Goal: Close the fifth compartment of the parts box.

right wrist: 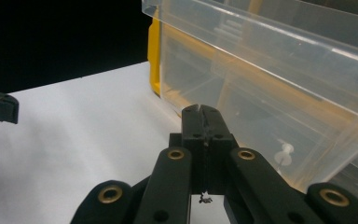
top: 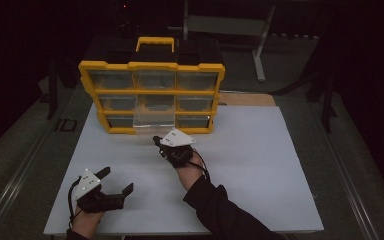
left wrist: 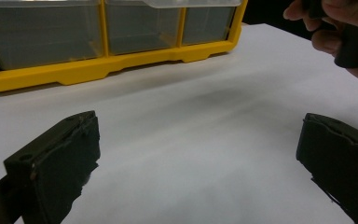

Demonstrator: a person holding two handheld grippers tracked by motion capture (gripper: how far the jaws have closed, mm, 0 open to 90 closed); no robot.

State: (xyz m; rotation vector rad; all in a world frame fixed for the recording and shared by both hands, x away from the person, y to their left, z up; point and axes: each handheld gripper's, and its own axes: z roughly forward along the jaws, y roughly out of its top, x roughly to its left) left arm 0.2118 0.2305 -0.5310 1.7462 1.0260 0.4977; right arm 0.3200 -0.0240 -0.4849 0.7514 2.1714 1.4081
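The right gripper (right wrist: pixel 204 112) has its fingers (right wrist: pixel 193 122) pressed flat together with nothing between them, the tips just in front of a clear plastic drawer (right wrist: pixel 279 79) that is pulled out from the cabinet. Through the drawer's front wall a small white pin (right wrist: pixel 284 154) shows low down inside it; what else lies in it I cannot tell. In the high view this gripper (top: pixel 159 142) sits at the near edge of that drawer (top: pixel 154 117), which juts forward from the bottom middle slot of a yellow organiser cabinet (top: pixel 152 66) with three rows of three clear drawers. The other drawers are pushed in and look dim; their contents cannot be made out. The cabinet stands upright at the far side of the white surface (top: pixel 260 170), with a yellow carry handle (top: pixel 155 42) on top.

The left gripper (left wrist: pixel 196 154) has its fingers (left wrist: pixel 60 163) spread wide apart, holding nothing, with bare surface (left wrist: pixel 191 130) between them. It faces the cabinet's bottom row (left wrist: pixel 98 32) from well back. In the high view it (top: pixel 117 182) rests near the front left corner of the surface, well apart from the right gripper. The person's right hand (left wrist: pixel 340 32) shows at the upper right of the left gripper view
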